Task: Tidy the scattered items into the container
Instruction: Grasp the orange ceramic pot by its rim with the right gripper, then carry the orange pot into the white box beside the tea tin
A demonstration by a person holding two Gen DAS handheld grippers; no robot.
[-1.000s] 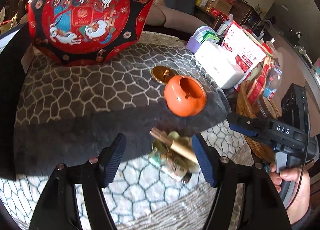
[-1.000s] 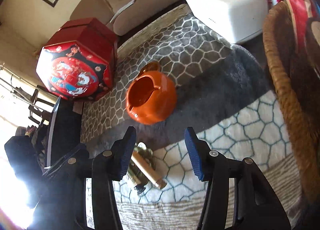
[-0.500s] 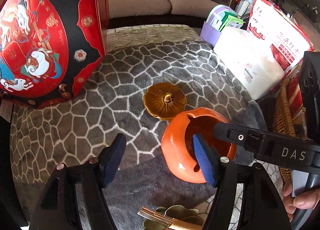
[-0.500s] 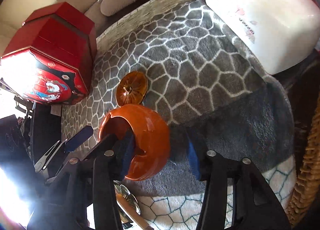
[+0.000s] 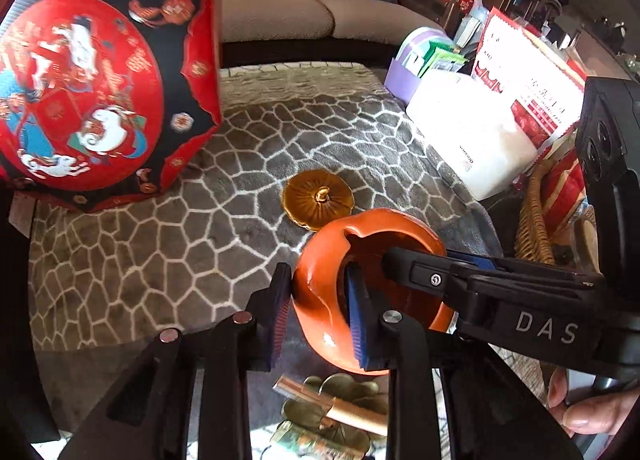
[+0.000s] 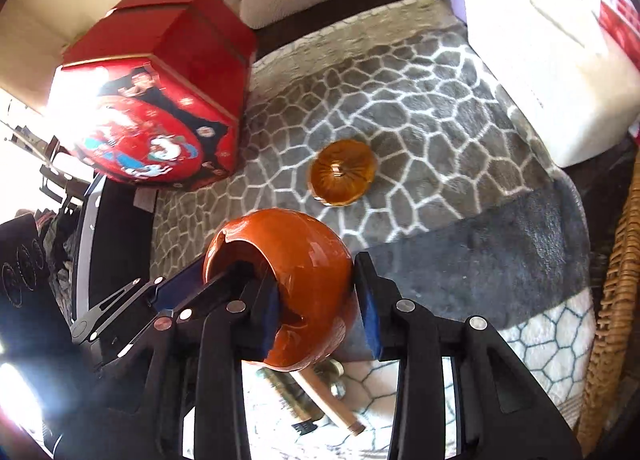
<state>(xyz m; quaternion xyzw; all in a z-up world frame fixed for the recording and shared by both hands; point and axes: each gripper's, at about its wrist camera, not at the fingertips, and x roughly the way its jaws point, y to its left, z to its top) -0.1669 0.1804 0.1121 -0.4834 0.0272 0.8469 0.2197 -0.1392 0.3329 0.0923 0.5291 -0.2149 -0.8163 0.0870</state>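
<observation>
An orange ceramic pot (image 5: pixel 380 221) (image 6: pixel 304 252) sits tilted on the patterned rug, gripped from both sides. My left gripper (image 5: pixel 318 288) is closing on its near wall, one pad outside and one inside the mouth; in the right wrist view the left gripper (image 6: pixel 188 292) enters from the left. My right gripper (image 6: pixel 316 292) is shut on the opposite wall, and the right gripper (image 5: pixel 420 272) reaches into the mouth. The pot's brown lid (image 5: pixel 318 197) (image 6: pixel 342 171) lies just behind. A brass tube with small metal pieces (image 5: pixel 332 416) (image 6: pixel 320 392) lies in front, partly hidden.
A red octagonal box (image 5: pixel 92 79) (image 6: pixel 160 99) stands on edge at the left. A white box (image 5: pixel 468 131) (image 6: pixel 548 67) and a wicker basket (image 5: pixel 532 215) (image 6: pixel 616 300) line the right side. A person's hand (image 5: pixel 592 408) holds the right gripper's handle. A sofa stands beyond.
Both grippers moved forward from over the brass tube and metal pieces to the orange pot. Each narrowed its jaws onto the pot's wall, right first, then left.
</observation>
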